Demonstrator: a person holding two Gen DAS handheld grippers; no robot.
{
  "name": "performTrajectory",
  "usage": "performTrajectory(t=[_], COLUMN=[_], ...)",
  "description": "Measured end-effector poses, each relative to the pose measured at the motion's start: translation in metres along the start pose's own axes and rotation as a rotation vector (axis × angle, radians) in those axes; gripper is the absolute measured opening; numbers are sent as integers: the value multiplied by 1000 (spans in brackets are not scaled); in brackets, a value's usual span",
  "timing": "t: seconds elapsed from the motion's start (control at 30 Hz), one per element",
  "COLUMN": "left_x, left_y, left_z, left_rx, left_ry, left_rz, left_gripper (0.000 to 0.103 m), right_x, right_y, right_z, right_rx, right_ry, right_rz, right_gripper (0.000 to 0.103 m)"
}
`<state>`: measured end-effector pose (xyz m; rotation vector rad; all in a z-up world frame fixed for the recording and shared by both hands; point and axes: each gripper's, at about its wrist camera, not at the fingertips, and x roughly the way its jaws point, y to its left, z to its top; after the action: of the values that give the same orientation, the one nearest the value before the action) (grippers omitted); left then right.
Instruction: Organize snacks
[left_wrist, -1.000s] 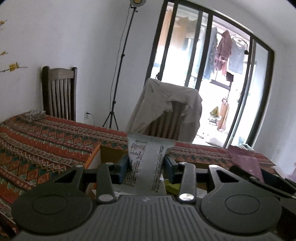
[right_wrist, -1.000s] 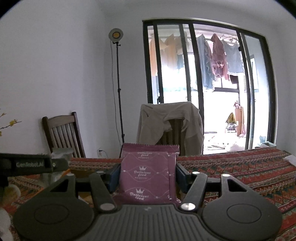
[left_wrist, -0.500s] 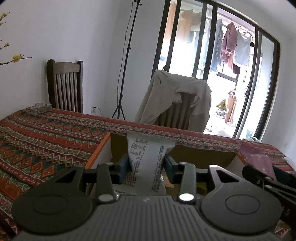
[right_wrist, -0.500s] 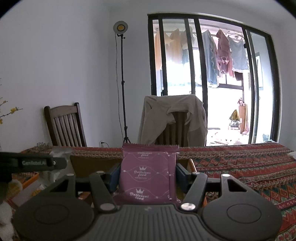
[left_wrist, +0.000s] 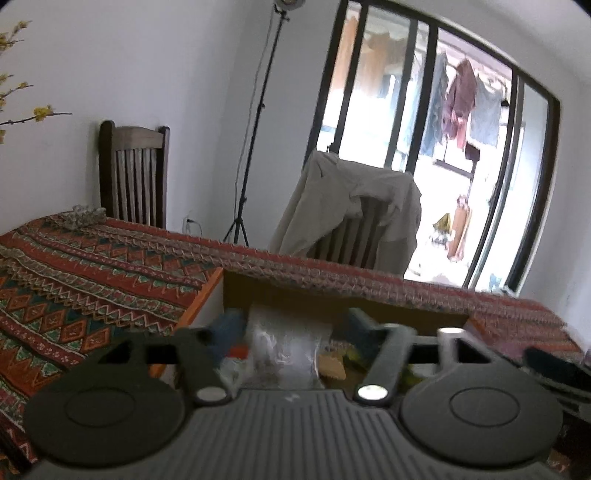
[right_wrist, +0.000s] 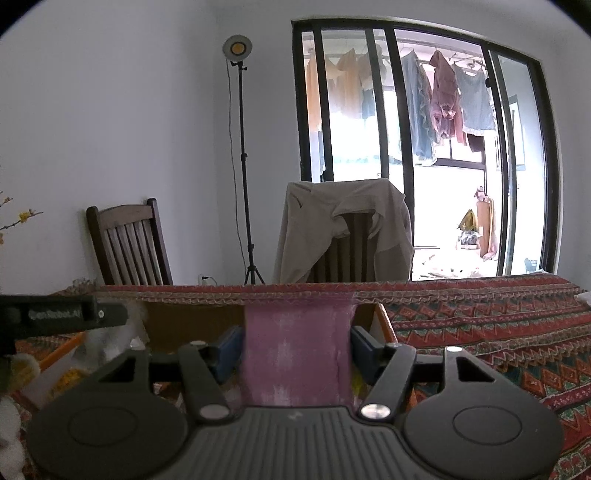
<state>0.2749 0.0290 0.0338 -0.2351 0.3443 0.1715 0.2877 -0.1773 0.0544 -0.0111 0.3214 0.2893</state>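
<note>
Over the cardboard box (left_wrist: 332, 295) | left gripper (left_wrist: 291, 325) just spread, white packet (left_wrist: 284, 347) loose between | right gripper (right_wrist: 295, 345) just spread, pink packet (right_wrist: 295, 354) dropping | packets light, soft, slippery; pinch flat faces

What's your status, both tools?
Left tool just opened, white packet loose between jaws. Right tool just opened, pink packet slipping free. Both over cardboard box. Nothing in the way.
</note>
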Motion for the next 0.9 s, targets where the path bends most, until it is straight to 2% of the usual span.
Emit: performTrajectory(t=[0.03, 0.07, 0.2, 0.9], left_x=[-2, -5, -6, -2], left_y=[1, 2, 5, 2], left_z=[1, 1, 3, 0], left_rx=[-9, -21, -50, -36], left_ry=[-13, -22, -19, -20], left_rz=[3, 8, 10, 26], left_gripper=[95, 103, 103, 103], right_x=[-1, -2, -1, 1], right_y=[0, 0, 3, -4], right_z=[0, -1, -2, 1], right_rx=[2, 1, -11, 27], right_ry=[-6, -12, -11, 11], right_rz=[4, 7, -9, -18], right_gripper=[88, 96, 103, 103])
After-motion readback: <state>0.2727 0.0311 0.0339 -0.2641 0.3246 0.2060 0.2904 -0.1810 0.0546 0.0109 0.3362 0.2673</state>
